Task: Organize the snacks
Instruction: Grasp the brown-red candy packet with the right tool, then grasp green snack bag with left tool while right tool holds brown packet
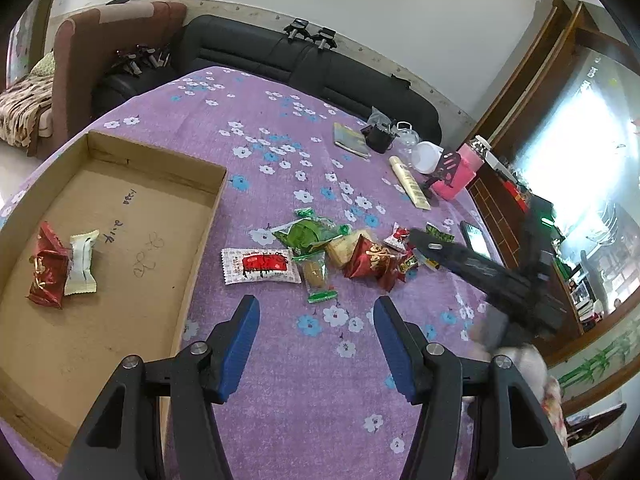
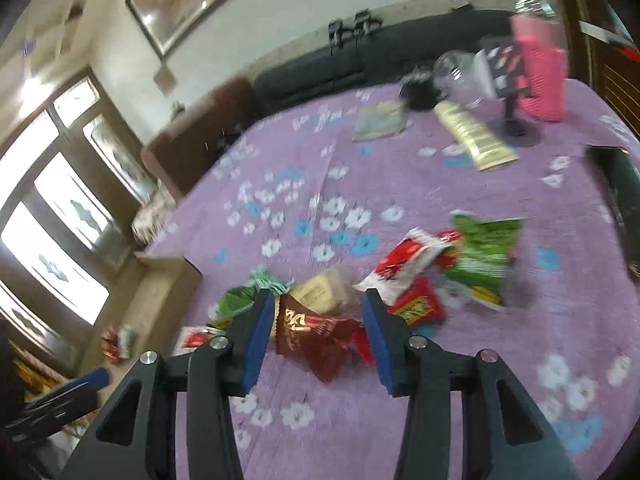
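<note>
The snacks lie in a loose heap (image 1: pixel 340 252) on the tabletop (image 1: pixel 280 132), which is covered by a purple flowered cloth. A shallow cardboard tray (image 1: pixel 120 248) sits left of the heap, and two packets are already in it: a red one (image 1: pixel 47 270) and a white one (image 1: pixel 82 264), touching each other.

The left tool (image 1: pixel 316 344) hangs above bare cloth just short of the heap, its blue pads spread apart with nothing between them. Nearest it are a white packet with a red label (image 1: pixel 261 266) and a small clear-wrapped brown snack (image 1: pixel 316 276).

The right tool (image 2: pixel 318 336) is over the heap with its pads apart and empty; a dark red packet with gold lettering (image 2: pixel 316 330) lies on the cloth between them, but the blur hides whether either pad touches it. Crowded round that packet are a pale yellow biscuit pack (image 2: pixel 320 292), a green packet (image 2: pixel 236 300), a small red packet (image 2: pixel 418 306) and a larger green-and-white bag (image 2: pixel 484 256).

Further back stand a pink container (image 2: pixel 540 68), a cream tube (image 2: pixel 472 132) and a booklet (image 2: pixel 380 120), well apart from the heap. A dark phone (image 1: pixel 474 238) lies near the heap's right edge.
</note>
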Tool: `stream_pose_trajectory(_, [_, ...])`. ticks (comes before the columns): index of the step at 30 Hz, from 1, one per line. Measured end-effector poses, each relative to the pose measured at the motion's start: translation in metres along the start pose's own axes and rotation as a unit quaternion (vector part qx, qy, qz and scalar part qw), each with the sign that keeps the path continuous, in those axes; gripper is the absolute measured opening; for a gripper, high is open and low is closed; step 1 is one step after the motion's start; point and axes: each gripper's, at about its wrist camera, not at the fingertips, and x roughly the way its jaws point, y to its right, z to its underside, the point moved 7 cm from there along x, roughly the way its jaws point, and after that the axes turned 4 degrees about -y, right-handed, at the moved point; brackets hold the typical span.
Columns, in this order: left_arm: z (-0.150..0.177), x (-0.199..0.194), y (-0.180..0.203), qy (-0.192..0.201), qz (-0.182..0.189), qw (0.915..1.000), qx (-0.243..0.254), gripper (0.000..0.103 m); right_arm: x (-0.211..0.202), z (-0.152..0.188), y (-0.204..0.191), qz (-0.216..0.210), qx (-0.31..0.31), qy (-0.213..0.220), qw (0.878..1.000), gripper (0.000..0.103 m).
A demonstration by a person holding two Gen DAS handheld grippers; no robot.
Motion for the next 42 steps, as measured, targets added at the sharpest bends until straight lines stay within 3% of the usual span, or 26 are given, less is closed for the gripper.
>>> stream_pose_trajectory(3, [0.0, -0.001, -0.005, 0.002, -0.005, 1.0, 0.006, 0.062, 0.016, 0.006, -0.01, 0.013, -0.028, -0.012, 0.999, 0.045])
stream_pose_trajectory(6, [0.002, 0.0, -0.011, -0.001, -0.001, 1.0, 0.0, 0.062, 0.028, 0.015, -0.023, 0.036, -0.078, -0.012, 0.996, 0.063])
stream_pose_trajectory(9, [0.004, 0.002, -0.017, -0.003, 0.001, 1.0, -0.006, 0.062, 0.035, 0.02, -0.03, 0.051, -0.105, -0.012, 0.993, 0.065])
stream_pose_trajectory(11, [0.004, 0.001, -0.02, -0.003, 0.001, 1.0, -0.009, 0.062, 0.037, 0.024, -0.034, 0.042, -0.114, -0.024, 0.992, 0.052])
stream_pose_trajectory(12, [0.004, 0.001, -0.021, -0.003, 0.0, 0.9999, -0.01, 0.062, 0.039, 0.029, -0.034, 0.038, -0.113, -0.035, 0.992, 0.034])
stream_pose_trajectory(13, [0.004, 0.001, -0.022, -0.002, 0.0, 0.9999, -0.011, 0.062, 0.04, 0.031, -0.034, 0.037, -0.112, -0.041, 0.992, 0.028])
stream_pose_trajectory(16, [0.004, 0.001, -0.022, -0.002, 0.001, 0.9999, -0.01, 0.062, 0.033, 0.034, -0.033, 0.044, -0.108, -0.04, 0.992, 0.025])
stream_pose_trajectory(23, [0.0, 0.019, -0.003, -0.022, 0.011, 0.9993, 0.028, 0.062, -0.005, 0.034, -0.028, 0.015, -0.051, -0.017, 0.998, 0.023])
stream_pose_trajectory(32, [-0.053, 0.077, 0.029, -0.029, -0.02, 0.9932, 0.111, 0.062, 0.001, 0.034, 0.007, -0.013, 0.018, -0.02, 1.0, 0.023])
stream_pose_trajectory(36, [-0.069, 0.12, 0.019, -0.064, -0.04, 0.9914, 0.107, 0.062, -0.001, 0.032, 0.011, -0.022, 0.027, -0.017, 0.999, 0.023])
stream_pose_trajectory(42, [-0.068, 0.158, 0.004, -0.106, -0.039, 0.9904, 0.08, 0.062, -0.005, 0.031, 0.005, -0.035, 0.021, -0.014, 0.999, 0.024])
